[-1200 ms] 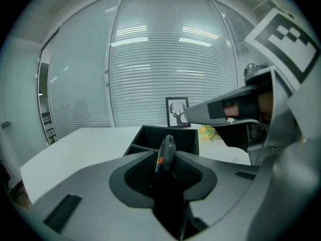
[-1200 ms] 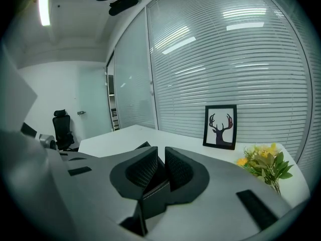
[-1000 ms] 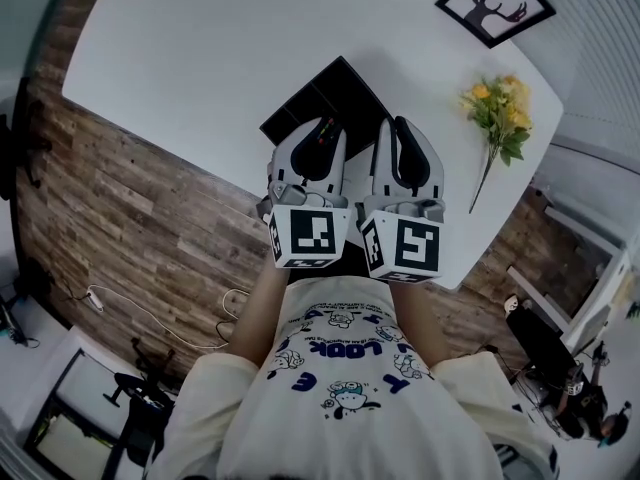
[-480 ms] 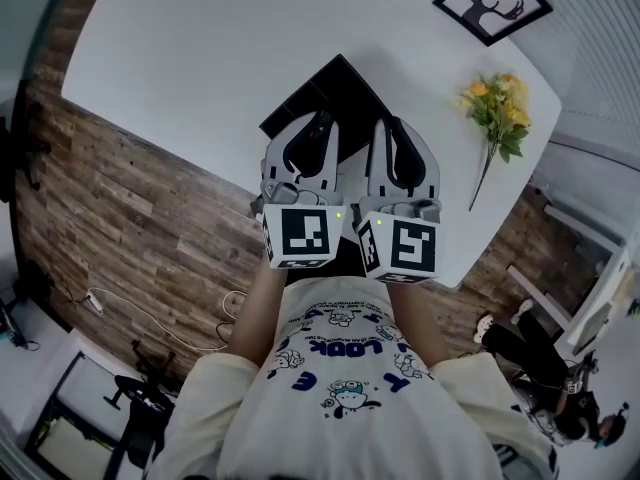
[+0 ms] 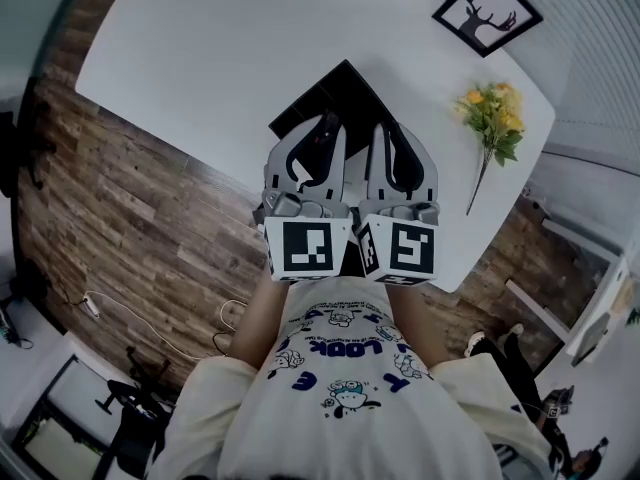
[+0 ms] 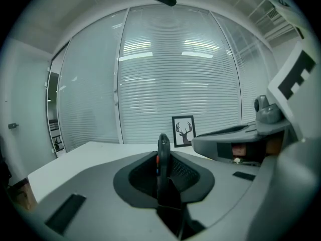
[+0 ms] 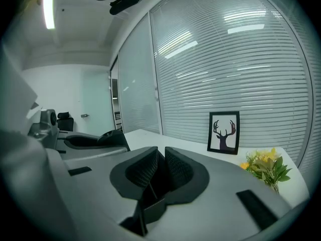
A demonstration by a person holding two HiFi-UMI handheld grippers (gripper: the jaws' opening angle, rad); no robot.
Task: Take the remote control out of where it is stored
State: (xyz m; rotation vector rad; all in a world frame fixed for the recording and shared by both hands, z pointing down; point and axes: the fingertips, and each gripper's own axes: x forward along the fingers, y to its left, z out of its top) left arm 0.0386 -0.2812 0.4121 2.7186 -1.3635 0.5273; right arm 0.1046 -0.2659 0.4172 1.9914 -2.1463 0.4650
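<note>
My left gripper has just been closing its jaws, and they now clamp the remote control, which stands on edge between the pads; from the head view it sits over the black box on the white table; my right gripper is closed with nothing in it.

in the head view the left gripper and right gripper cover most of the black box; only its far corner shows, and the person's hands are hidden beneath them. the remote control stands edge-on between the left jaws, which have just been closing, so its face is unreadable and its lower end is lost between the pads. things on the floor are too small to name
</note>
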